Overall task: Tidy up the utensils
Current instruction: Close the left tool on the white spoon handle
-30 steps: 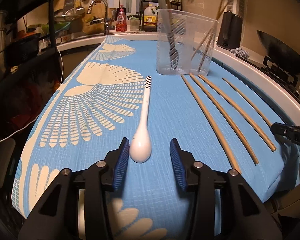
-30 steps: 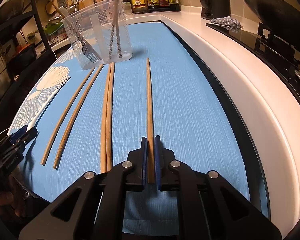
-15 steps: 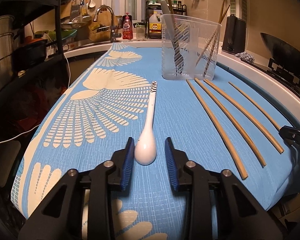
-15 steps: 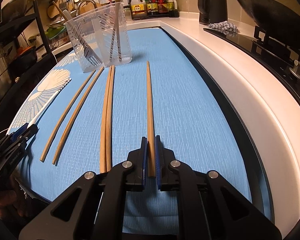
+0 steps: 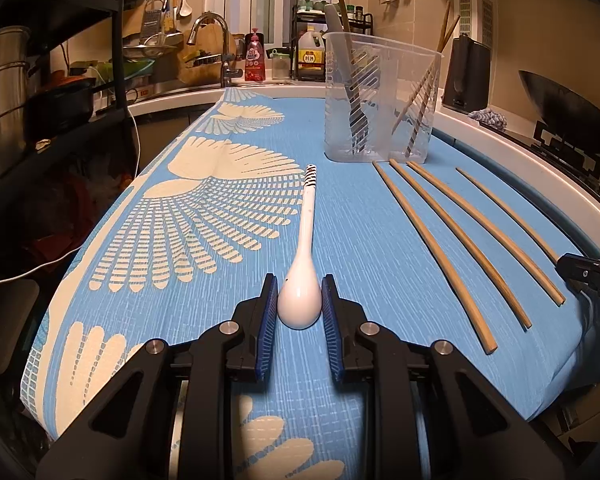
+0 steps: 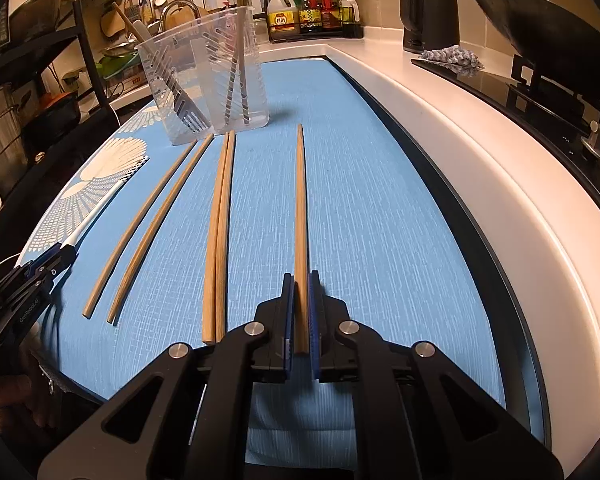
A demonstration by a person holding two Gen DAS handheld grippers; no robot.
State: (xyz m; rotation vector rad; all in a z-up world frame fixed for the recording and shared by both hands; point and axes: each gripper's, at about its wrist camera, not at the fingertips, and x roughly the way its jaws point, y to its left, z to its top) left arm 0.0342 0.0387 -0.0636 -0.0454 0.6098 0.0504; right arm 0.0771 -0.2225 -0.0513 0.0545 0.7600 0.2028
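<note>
Both grippers are matte black plastic linkages with round silver screws at the joints; the left gripper and right gripper carry ribbed blue pads, white lettering marking the left's side.

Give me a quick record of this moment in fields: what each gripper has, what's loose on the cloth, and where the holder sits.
left gripper: closed on the bowl of the white spoon, which lies on the cloth
right gripper: closed on the near end of a lone chopstick
loose chopsticks: four on the blue cloth, two touching, two slightly apart
holder: clear plastic container at the far end of the cloth, already holding utensils
spoon handle: striped tip points toward the container
</note>
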